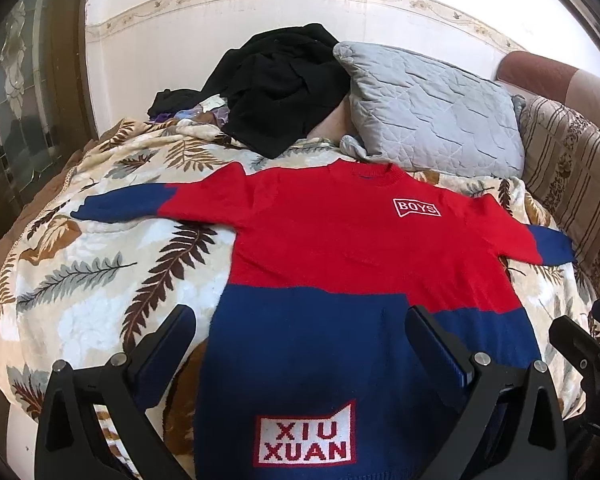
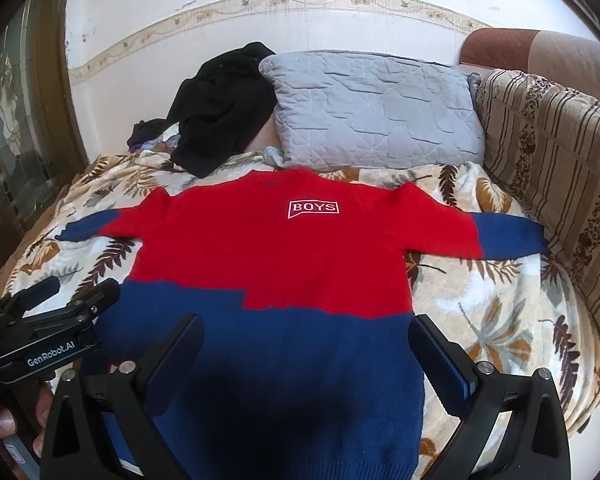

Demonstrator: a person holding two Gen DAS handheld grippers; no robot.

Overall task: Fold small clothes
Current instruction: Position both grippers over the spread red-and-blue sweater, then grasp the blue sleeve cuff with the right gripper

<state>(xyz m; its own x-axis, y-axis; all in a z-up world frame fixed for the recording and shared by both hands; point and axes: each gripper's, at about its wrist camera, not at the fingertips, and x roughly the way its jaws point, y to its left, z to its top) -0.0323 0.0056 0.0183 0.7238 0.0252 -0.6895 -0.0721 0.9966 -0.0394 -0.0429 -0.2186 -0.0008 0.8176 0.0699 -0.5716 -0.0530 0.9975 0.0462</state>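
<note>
Bed (image 1: 80, 280) carries one red-and-blue sweater (image 1: 340, 240), spread flat and face up with both sleeves out, below one grey pillow (image 1: 432, 116) and one black clothes heap (image 1: 280, 88). Two tongs, left tongs (image 1: 300, 344) and right tongs (image 2: 306, 346), hover wide apart and empty over the hem. Risk: a pinch could catch the plush blanket (image 1: 100, 320) underneath, dragging it into the fold.

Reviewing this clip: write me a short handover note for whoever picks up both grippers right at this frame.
Left gripper: open, empty, over the sweater's blue hem.
Right gripper: open, empty, over the same hem, further right.
Red and blue sweater: flat, face up on the leaf-print blanket, both sleeves spread out, collar toward the grey pillow. Black clothes are heaped left of the pillow.
Done: sweater laid out.
Left: every fold; probably sleeves in first.
</note>
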